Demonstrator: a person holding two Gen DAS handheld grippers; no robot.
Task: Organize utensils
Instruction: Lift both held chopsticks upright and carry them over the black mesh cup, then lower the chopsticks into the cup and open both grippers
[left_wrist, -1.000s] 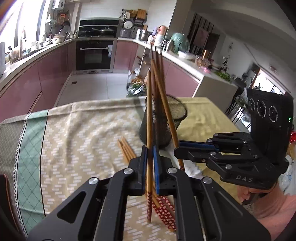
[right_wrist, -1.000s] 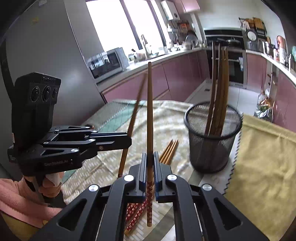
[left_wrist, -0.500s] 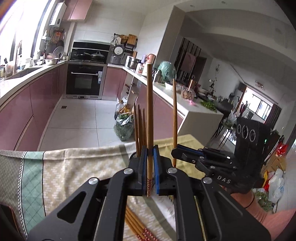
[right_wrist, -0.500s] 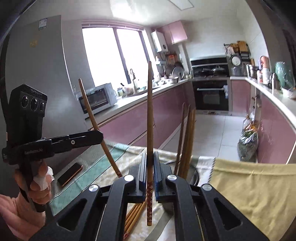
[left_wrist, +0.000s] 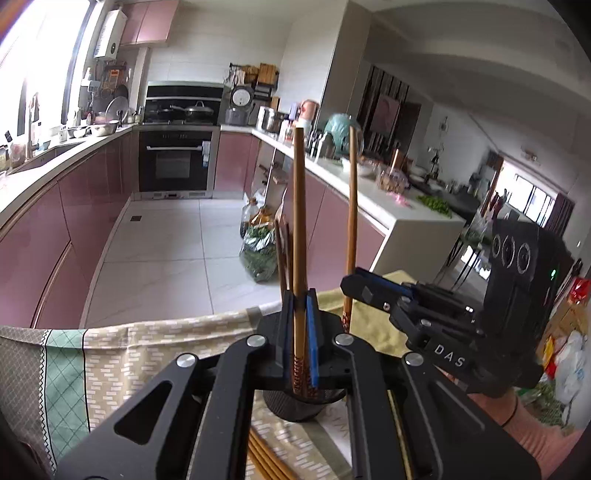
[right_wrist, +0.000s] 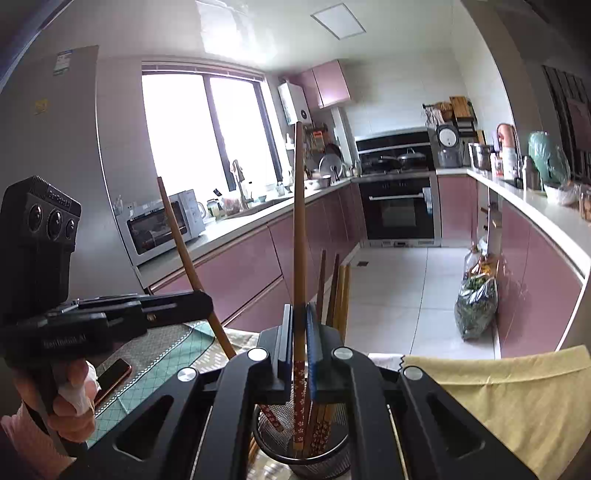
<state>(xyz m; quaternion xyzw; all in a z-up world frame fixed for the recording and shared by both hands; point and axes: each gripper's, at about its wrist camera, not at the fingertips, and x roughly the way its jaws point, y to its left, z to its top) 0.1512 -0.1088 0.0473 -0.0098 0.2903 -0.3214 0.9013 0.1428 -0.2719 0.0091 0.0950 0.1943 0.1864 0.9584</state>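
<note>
My left gripper is shut on an upright wooden chopstick; its patterned lower end hangs in the mouth of the black mesh cup. My right gripper is shut on another upright chopstick whose red flowered end reaches into the mesh cup. Several chopsticks stand in the cup. The right gripper also shows in the left wrist view, and the left gripper shows in the right wrist view, each with its chopstick.
Loose chopsticks lie on the patterned tablecloth before the cup. A yellow cloth covers the table's right side. A phone lies on the green-edged cloth at left. Kitchen counters and floor lie beyond the table edge.
Both grippers have moved over the mesh cup and lowered, so both held chopsticks' lower ends now hang in its mouth. Both stay shut on their chopsticks.
</note>
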